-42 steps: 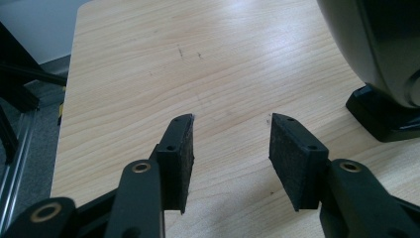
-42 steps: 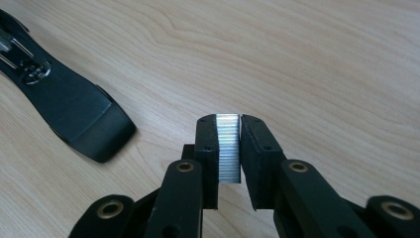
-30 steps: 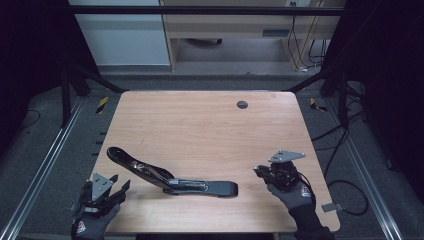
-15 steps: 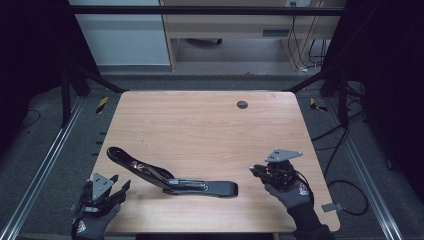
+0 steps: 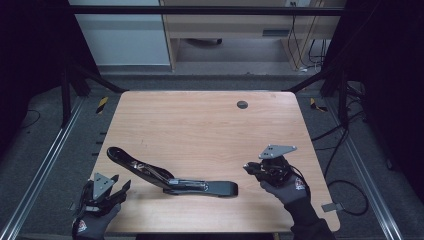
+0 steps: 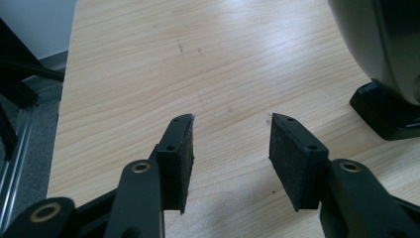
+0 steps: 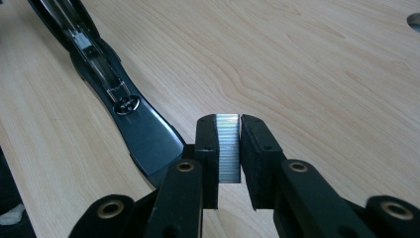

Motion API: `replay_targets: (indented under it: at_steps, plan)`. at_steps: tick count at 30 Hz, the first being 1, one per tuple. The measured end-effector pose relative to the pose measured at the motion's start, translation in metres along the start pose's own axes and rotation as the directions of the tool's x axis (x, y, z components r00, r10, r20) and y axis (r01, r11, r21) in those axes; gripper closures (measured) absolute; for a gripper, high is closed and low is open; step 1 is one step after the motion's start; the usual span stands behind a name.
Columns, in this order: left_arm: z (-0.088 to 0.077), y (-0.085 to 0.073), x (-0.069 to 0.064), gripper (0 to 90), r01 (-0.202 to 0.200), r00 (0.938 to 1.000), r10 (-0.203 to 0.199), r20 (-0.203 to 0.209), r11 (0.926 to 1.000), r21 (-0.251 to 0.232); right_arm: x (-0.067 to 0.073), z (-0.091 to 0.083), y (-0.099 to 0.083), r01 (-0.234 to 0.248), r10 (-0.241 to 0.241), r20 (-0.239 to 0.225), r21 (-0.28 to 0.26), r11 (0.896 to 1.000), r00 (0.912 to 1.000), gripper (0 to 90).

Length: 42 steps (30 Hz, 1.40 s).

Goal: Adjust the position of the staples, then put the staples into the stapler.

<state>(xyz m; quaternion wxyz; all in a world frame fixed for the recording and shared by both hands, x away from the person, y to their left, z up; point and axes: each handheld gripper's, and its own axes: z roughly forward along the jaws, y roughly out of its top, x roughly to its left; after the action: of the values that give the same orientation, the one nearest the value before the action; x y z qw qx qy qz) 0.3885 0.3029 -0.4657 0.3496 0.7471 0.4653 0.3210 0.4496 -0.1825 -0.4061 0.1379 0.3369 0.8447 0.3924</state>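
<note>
Right gripper (image 7: 229, 148) has its jaws pinching a strip of staples (image 7: 228, 148), held just above the tabletop (image 5: 200, 125) beside the opened stapler (image 5: 170, 176), so pickup looks done and loading the strip into the magazine remains. Left gripper (image 6: 230, 151) sits idle near the stapler's raised arm, jaws spread on nothing. Whether the magazine is empty is too small to tell; the stapler is cut off in both gripper views.

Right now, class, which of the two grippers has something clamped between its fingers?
The right gripper: its fingers pinch a silvery strip of staples. The left gripper has only bare table between its parted fingers.
</note>
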Motion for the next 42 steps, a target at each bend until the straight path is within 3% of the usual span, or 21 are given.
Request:
replay_targets:
  at_steps: [15, 26, 42]
  plan:
    - [0.001, 0.0, 0.002, 51.3, 0.013, 0.9999, -0.013, 0.002, 0.9999, 0.002, 0.011, 0.008, 0.024, 0.067, -0.068, -0.054, -0.028, 0.997, 0.9962, 78.5]
    - [0.001, 0.0, 0.003, 50.4, 0.026, 0.9996, -0.026, 0.009, 0.9996, 0.006, 0.024, 0.023, 0.048, 0.132, -0.136, -0.101, -0.047, 0.99, 0.9855, 78.5]
    - [0.001, 0.001, 0.003, 50.1, 0.034, 0.9992, -0.034, 0.02, 0.9994, 0.006, 0.035, 0.037, 0.068, 0.18, -0.187, -0.15, -0.056, 0.982, 0.9709, 78.5]
